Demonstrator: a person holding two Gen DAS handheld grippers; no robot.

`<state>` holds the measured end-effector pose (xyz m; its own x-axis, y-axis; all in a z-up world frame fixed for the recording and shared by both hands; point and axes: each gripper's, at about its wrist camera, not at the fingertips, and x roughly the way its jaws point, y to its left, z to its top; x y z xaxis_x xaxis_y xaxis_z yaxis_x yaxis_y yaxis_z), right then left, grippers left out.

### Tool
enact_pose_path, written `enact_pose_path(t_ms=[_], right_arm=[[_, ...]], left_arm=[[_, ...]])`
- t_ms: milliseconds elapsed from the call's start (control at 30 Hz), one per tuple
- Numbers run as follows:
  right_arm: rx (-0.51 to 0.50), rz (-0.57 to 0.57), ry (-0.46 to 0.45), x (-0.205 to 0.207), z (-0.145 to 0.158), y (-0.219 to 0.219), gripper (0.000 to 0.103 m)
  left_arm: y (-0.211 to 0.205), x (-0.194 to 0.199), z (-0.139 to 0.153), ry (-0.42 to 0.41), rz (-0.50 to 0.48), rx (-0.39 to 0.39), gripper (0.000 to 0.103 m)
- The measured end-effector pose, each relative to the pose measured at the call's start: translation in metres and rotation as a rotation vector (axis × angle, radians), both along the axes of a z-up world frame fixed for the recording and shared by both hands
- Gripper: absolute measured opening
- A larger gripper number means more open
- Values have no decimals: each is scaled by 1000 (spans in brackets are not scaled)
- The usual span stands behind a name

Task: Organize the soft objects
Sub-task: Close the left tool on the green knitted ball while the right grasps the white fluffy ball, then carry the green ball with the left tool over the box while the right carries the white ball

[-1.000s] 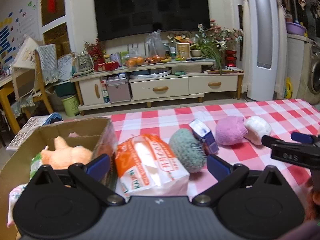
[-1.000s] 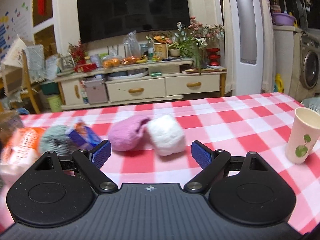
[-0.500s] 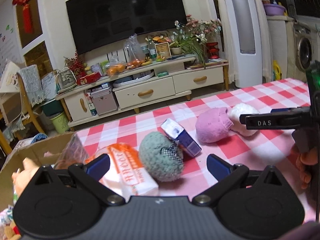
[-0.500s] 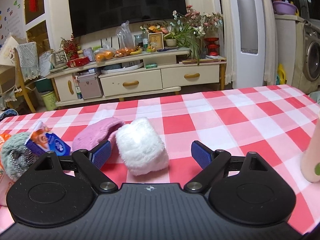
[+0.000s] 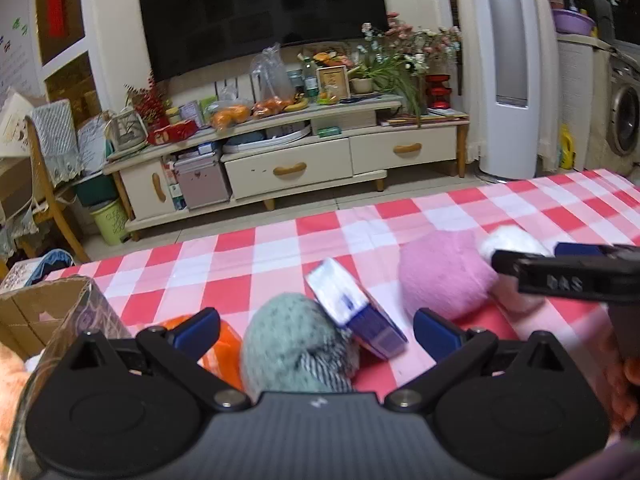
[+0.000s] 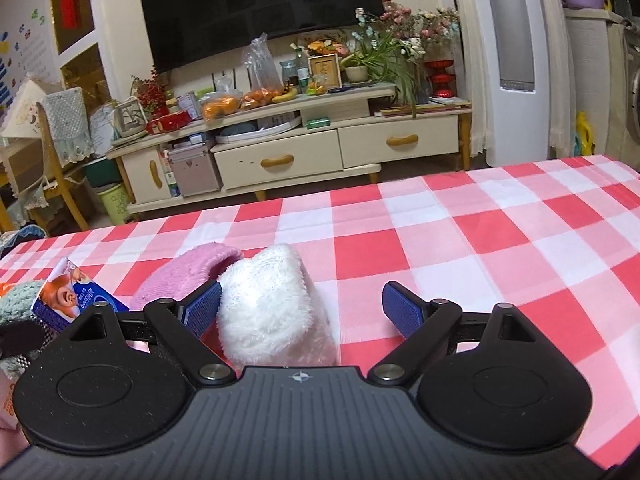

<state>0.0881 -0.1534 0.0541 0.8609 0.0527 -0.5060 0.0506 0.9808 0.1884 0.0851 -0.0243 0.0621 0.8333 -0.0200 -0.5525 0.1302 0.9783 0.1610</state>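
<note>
Red-and-white checked tablecloth covers the table, living room with a cream TV cabinet behind. Left gripper is wide open, holding nothing, with the teal knitted soft ball between its fingers, a blue-and-white carton leaning on it, an orange packet just left, a cardboard box at far left. Right gripper is also wide open and empty, its left finger touching the white fluffy soft toy, with the pink fluffy soft toy touching that on the left.
</note>
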Motion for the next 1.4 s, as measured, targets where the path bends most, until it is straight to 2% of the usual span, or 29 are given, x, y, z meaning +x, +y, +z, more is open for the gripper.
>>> enact_pose_path(t_ms=[167,333,467,533,567,633,700,800,1000,1400], right_arm=[[-8,35,-3,4,-2,-1,103],[28,53,6,9,-3,-5,103],[43,70,5,10,-3,-8,103],[39,76,4,9,-3,-8,97],[34,78,4,9,-4,-8,90],[30,90,5,8,-4,-8,80],[26,98,6,7,-4,-9,69],[20,107,7,6,-5,-11,59],[-2,129,13,0,-6,-10,54],[23,139,27,-32,-7,-13,51]], left_arm=[[5,18,-7,66,-2,-68,102],[2,18,-13,117,-28,-100,101],[0,16,-22,177,-63,-158,97],[-5,12,-26,171,-66,-132,96],[-7,11,-27,163,-62,-108,94],[-8,11,-28,156,-42,-90,87],[-6,12,-29,151,-15,-78,76],[-2,17,-29,151,-2,-76,71],[-4,13,-27,146,-1,-83,65],[-5,-29,-25,171,-38,-103,65]])
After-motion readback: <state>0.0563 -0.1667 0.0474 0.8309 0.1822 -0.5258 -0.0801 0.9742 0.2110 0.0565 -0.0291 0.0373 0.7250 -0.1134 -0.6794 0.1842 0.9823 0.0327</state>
